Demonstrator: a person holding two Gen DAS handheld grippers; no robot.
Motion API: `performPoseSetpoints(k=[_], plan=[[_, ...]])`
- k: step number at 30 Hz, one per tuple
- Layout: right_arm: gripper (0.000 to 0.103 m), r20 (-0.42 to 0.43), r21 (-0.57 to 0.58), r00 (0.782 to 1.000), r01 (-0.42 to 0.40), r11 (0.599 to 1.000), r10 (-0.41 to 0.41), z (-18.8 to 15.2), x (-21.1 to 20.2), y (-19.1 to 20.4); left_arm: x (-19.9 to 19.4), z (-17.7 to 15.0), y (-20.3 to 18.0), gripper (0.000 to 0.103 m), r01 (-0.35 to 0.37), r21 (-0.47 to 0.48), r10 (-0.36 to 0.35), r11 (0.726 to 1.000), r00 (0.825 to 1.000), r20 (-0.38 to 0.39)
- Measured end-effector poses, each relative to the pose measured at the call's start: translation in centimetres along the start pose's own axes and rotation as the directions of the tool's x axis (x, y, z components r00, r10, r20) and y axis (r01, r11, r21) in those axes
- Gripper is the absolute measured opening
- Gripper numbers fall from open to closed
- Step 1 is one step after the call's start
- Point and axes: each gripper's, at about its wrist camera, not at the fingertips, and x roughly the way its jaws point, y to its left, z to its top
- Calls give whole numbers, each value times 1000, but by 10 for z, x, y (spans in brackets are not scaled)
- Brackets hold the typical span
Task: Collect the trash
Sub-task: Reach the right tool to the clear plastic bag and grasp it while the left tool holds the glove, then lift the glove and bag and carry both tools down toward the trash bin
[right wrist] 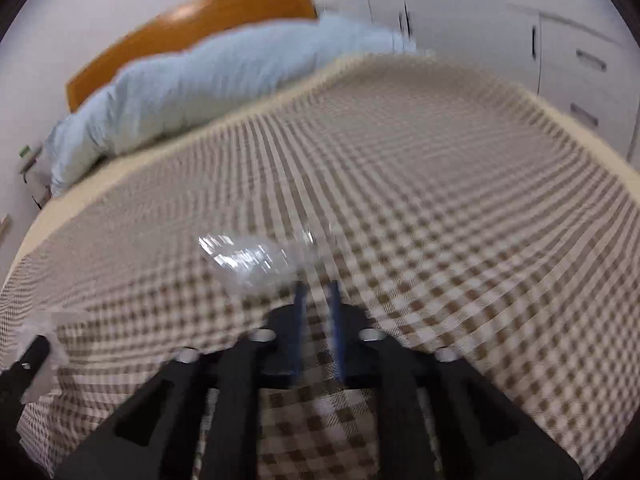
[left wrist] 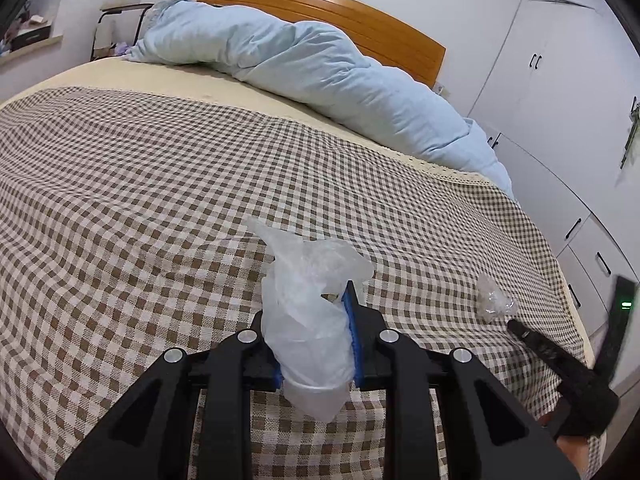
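Note:
My left gripper [left wrist: 312,320] is shut on a translucent white plastic bag [left wrist: 304,312], which bulges up and down between its blue pads over the checked bedspread [left wrist: 160,200]. A crumpled piece of clear plastic wrap [left wrist: 494,300] lies on the bedspread to the right. In the blurred right wrist view the clear wrap [right wrist: 248,258] sits just ahead and left of my right gripper [right wrist: 318,292]. Its blue pads stand a narrow gap apart with only checked cloth showing between them. The left gripper's finger [right wrist: 34,354] and the white bag [right wrist: 40,324] show at the lower left.
A rolled light blue duvet [left wrist: 300,60] lies across the head of the bed below a wooden headboard [left wrist: 320,4]. White wardrobe doors and drawers [left wrist: 560,120] run along the bed's right side. A small bedside stand [left wrist: 116,24] is at the far left.

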Motion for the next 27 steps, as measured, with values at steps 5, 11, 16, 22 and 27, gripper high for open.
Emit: performPoseSetpoints(k=[5, 11, 16, 22, 27], plan=[[89, 177, -100, 984, 49, 994, -31, 9, -22, 31, 0, -1, 0, 21, -4, 3, 4, 1000, 1000, 3], [42, -100, -184, 986, 114, 976, -134, 12, 50, 49, 3, -2, -2, 21, -2, 10, 2, 1000, 1000, -6], [33, -36, -105, 999, -11, 994, 8, 4, 21, 32, 3, 0, 0, 21, 6, 2, -6, 1000, 1000, -10], [33, 6, -184, 999, 35, 982, -34, 0, 9, 42, 2, -1, -4, 21, 3, 23, -3, 1000, 1000, -4], [33, 10, -256, 998, 59, 965, -58, -9, -12, 60, -9, -5, -11, 21, -8, 40, 6, 999, 1000, 30]])
